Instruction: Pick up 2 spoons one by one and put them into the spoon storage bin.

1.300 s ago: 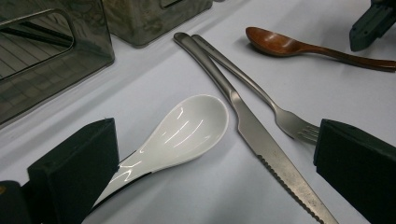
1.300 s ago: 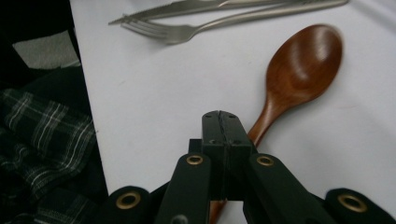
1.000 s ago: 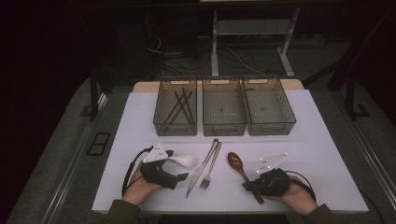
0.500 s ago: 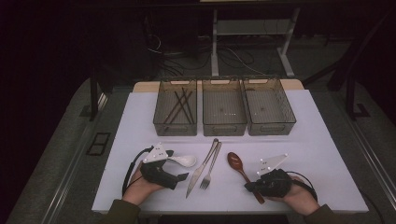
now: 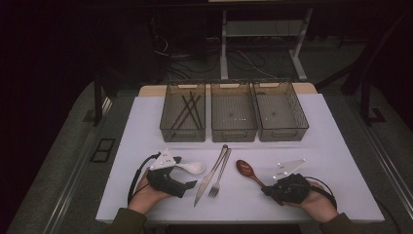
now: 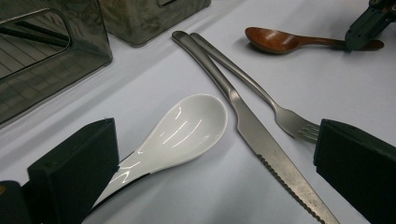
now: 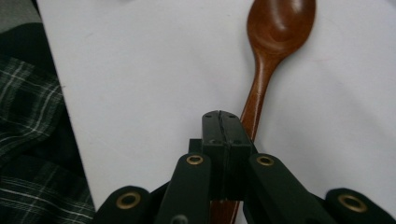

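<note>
Working at the near edge of the white surface (image 5: 336, 161), we rest both hands. Our right tongs (image 7: 225, 135) are pressed fully together over the handle of the brown wooden spoon (image 7: 273, 42); whether they pinch it we cannot tell. Our left tongs (image 6: 210, 158) stand wide apart, the white ceramic spoon (image 6: 187, 128) lying between them with its handle against the left pad. Just beyond lie a knife (image 5: 210, 175) and fork (image 5: 220, 171), side by side. Farthest off stand three mesh bins (image 5: 234, 134); the left bin holds dark chopsticks (image 5: 189, 109).
</note>
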Motion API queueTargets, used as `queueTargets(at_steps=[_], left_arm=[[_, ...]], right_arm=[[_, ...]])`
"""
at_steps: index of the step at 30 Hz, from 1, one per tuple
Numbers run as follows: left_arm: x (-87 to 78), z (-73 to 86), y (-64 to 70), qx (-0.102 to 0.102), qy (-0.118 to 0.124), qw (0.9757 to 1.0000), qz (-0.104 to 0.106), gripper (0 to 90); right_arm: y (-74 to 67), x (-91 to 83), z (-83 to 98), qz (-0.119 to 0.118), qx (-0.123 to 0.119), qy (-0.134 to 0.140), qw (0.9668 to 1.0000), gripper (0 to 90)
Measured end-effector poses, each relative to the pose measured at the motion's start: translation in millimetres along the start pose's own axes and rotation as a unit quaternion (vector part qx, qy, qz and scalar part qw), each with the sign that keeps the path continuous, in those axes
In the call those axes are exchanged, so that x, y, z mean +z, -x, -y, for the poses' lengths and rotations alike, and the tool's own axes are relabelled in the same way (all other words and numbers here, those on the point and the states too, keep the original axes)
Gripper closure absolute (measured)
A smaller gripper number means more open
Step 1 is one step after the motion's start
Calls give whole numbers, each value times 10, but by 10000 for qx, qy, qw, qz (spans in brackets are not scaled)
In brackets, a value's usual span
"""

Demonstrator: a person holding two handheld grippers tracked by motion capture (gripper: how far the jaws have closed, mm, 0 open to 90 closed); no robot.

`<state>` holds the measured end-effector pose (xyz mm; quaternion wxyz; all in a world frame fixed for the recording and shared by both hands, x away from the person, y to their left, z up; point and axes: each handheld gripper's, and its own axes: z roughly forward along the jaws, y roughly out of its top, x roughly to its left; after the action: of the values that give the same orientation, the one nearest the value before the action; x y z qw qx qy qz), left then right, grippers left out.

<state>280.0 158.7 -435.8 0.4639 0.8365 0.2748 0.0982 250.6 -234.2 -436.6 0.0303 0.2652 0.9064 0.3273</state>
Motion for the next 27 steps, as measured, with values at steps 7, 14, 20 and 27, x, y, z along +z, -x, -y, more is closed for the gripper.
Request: queueTargets(at_steps=[7,14,20,27], left_arm=[[-5,1,1,-2,-1,10000,-8,0],[-2,2,4,-10,0,10000,3,0],[-5,11,-3,-115,62,9999,72,0],[5,14,6,-137,76,9998,131,0]], right_arm=[[67,-29,16,187,14,-20,9998,893],[173,-66,48,411,94,-48,9991,893],[268,-100,71,541,224,14,9983,893],[354,-112,76,639,322,58,9974,893]])
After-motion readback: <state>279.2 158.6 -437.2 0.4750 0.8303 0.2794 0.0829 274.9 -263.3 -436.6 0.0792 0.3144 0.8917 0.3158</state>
